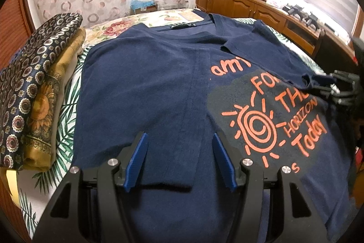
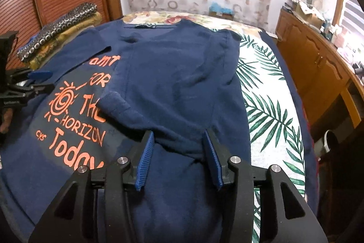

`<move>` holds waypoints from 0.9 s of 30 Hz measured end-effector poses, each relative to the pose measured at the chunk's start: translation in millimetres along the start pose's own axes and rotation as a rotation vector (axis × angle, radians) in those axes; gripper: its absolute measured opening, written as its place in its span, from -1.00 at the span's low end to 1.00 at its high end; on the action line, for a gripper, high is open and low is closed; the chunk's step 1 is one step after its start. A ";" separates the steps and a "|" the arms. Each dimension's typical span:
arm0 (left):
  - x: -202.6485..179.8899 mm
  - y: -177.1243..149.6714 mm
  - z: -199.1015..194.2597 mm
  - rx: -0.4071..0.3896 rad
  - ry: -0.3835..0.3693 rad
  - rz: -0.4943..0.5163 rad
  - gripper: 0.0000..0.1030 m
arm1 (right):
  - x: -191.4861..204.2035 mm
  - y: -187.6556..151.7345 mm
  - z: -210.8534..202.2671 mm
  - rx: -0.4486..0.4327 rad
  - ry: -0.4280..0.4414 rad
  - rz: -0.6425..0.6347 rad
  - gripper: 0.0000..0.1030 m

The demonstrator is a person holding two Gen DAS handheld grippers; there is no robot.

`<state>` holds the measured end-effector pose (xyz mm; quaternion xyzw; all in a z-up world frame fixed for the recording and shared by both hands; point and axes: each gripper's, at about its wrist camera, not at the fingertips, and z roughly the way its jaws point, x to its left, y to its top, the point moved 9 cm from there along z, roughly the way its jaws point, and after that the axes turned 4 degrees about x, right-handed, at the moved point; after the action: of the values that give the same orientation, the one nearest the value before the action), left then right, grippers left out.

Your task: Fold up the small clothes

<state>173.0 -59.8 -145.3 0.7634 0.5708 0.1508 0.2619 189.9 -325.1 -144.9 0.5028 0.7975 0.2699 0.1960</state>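
Lying part-folded, the navy T-shirt (image 1: 141, 83) sits under both grippers' spread fingers (image 2: 145, 158).

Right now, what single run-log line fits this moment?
item: navy cotton T-shirt with orange print on bed, both sides folded in | left gripper: open, above shirt | right gripper: open, nothing gripped

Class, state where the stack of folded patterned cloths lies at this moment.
The stack of folded patterned cloths lies at the left edge of the bed in the left wrist view, beside the navy T-shirt and against the red slatted door.
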 end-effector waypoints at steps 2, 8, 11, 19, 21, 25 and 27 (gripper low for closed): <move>5.9 7.0 -7.8 -0.017 -0.026 -0.023 0.15 | 2.8 -1.4 0.3 -0.002 -0.027 -0.019 -0.10; 25.7 40.0 -32.9 -0.083 -0.006 -0.018 0.15 | 2.7 -4.1 -0.4 -0.002 -0.020 -0.013 -0.02; 43.9 65.4 -33.7 -0.091 0.030 -0.018 0.15 | 1.8 -3.7 0.1 -0.002 -0.012 -0.007 0.00; 96.1 107.1 8.5 0.010 0.080 -0.086 0.13 | 1.4 -3.4 0.1 -0.001 -0.010 -0.012 0.05; 107.9 114.3 19.5 0.033 0.102 -0.100 0.11 | 1.4 -3.2 0.1 -0.002 -0.010 -0.011 0.05; 116.8 124.8 38.1 0.073 0.046 -0.149 0.08 | 2.2 -1.9 0.7 -0.001 0.005 -0.012 0.11; 121.7 126.4 44.9 0.094 0.064 -0.157 0.06 | 3.7 -1.1 1.3 0.002 0.010 -0.021 0.16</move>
<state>333.8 18.9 -118.1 0.7227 0.6433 0.1271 0.2183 188.3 -321.8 -146.7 0.4934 0.8039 0.2694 0.1943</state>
